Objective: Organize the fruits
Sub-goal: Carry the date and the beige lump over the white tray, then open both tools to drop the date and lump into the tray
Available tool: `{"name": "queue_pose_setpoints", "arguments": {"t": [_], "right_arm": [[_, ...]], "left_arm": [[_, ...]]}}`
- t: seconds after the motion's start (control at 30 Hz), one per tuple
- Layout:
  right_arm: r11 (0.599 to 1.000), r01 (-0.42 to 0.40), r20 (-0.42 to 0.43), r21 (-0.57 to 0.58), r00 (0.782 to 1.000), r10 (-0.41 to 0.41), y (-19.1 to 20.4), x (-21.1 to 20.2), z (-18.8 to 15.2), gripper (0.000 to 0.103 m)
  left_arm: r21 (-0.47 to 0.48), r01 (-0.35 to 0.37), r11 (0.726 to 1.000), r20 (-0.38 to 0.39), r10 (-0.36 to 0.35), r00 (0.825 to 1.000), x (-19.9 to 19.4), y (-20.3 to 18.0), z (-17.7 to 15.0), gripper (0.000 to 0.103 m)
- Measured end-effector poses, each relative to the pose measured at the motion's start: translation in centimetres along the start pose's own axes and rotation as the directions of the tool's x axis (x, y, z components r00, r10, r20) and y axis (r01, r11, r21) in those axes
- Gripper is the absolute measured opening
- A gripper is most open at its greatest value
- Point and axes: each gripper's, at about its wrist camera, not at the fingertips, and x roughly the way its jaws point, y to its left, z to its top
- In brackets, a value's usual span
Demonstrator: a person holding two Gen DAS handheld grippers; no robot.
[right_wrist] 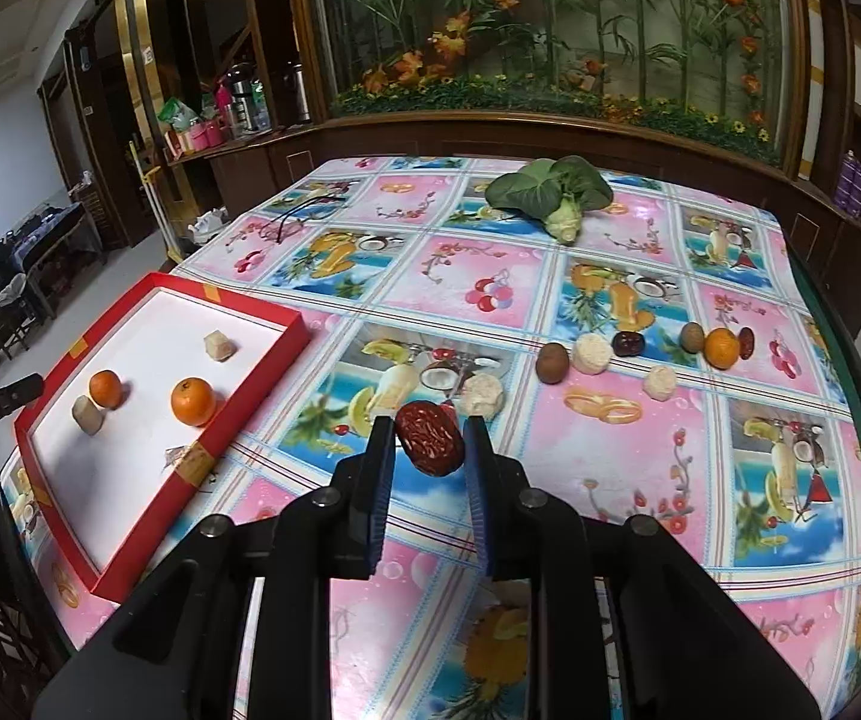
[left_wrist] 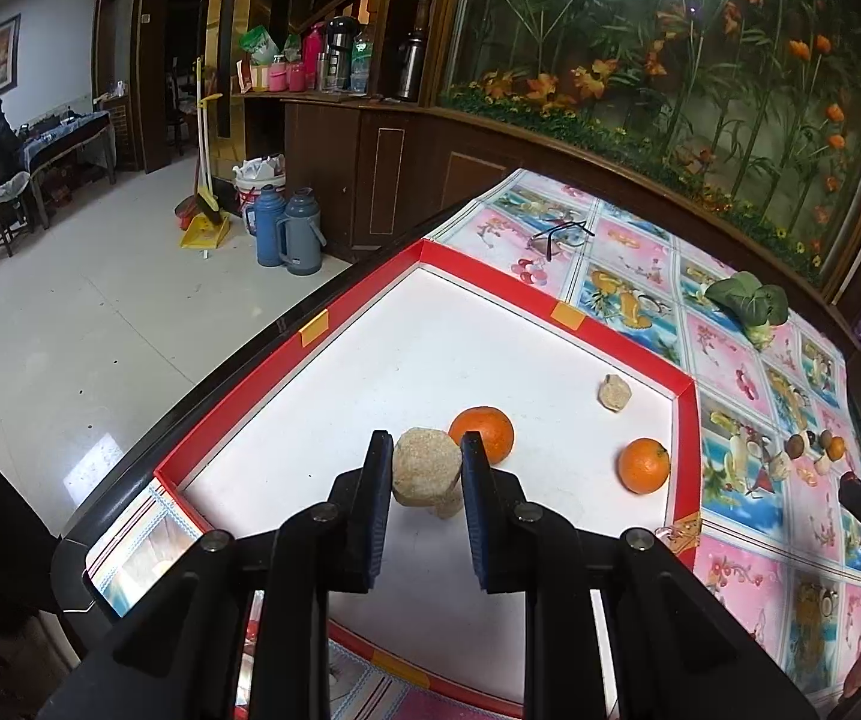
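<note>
My left gripper [left_wrist: 424, 450] is over the red-rimmed white tray [left_wrist: 610, 324], its fingers close around a beige rough cake-like piece [left_wrist: 427, 471] that rests on the tray floor. Two oranges [left_wrist: 484, 432] [left_wrist: 643, 465] and a small beige piece [left_wrist: 614, 391] lie in the tray. My right gripper [right_wrist: 430, 438] is shut on a dark red date [right_wrist: 430, 437], held above the tablecloth right of the tray [right_wrist: 148, 504]. More fruits lie beyond: a brown fruit [right_wrist: 551, 363], pale round cakes [right_wrist: 591, 353], an orange [right_wrist: 721, 348].
A leafy green vegetable [right_wrist: 550, 192] lies at the far side of the table. Eyeglasses [right_wrist: 298, 216] lie far left. The table edge [left_wrist: 190, 408] drops to the floor at the left of the tray. A wooden cabinet with a plant display stands behind.
</note>
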Motion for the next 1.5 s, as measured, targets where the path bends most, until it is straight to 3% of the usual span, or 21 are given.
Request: {"name": "queue_pose_setpoints", "arguments": {"t": [0.6, 1.0, 1.23, 1.5], "right_arm": [[0.997, -0.068, 0.005, -0.025, 0.998, 0.068, 1.0, 0.8, 0.5, 0.025], [0.969, -0.213, -0.045, -0.121, 0.977, 0.209, 8.2, 4.9, 3.9, 0.025], [0.946, -0.292, -0.102, -0.140, 0.955, 0.279, 12.8, 8.3, 4.6, 0.025], [0.942, -0.288, -0.142, -0.175, 0.954, 0.265, 15.1, 10.7, 4.7, 0.025]], "left_arm": [[0.017, -0.022, 1.000, -0.019, 0.022, 1.000, 1.0, -1.3, 0.9, 0.021], [0.111, -0.049, 0.993, -0.040, 0.054, 0.998, 5.3, -2.8, 5.3, 0.021], [0.102, -0.073, 0.992, -0.078, 0.081, 0.994, 8.4, -2.0, 6.4, 0.021], [0.076, -0.102, 0.992, -0.107, 0.110, 0.988, 9.7, -0.9, 6.6, 0.022]]}}
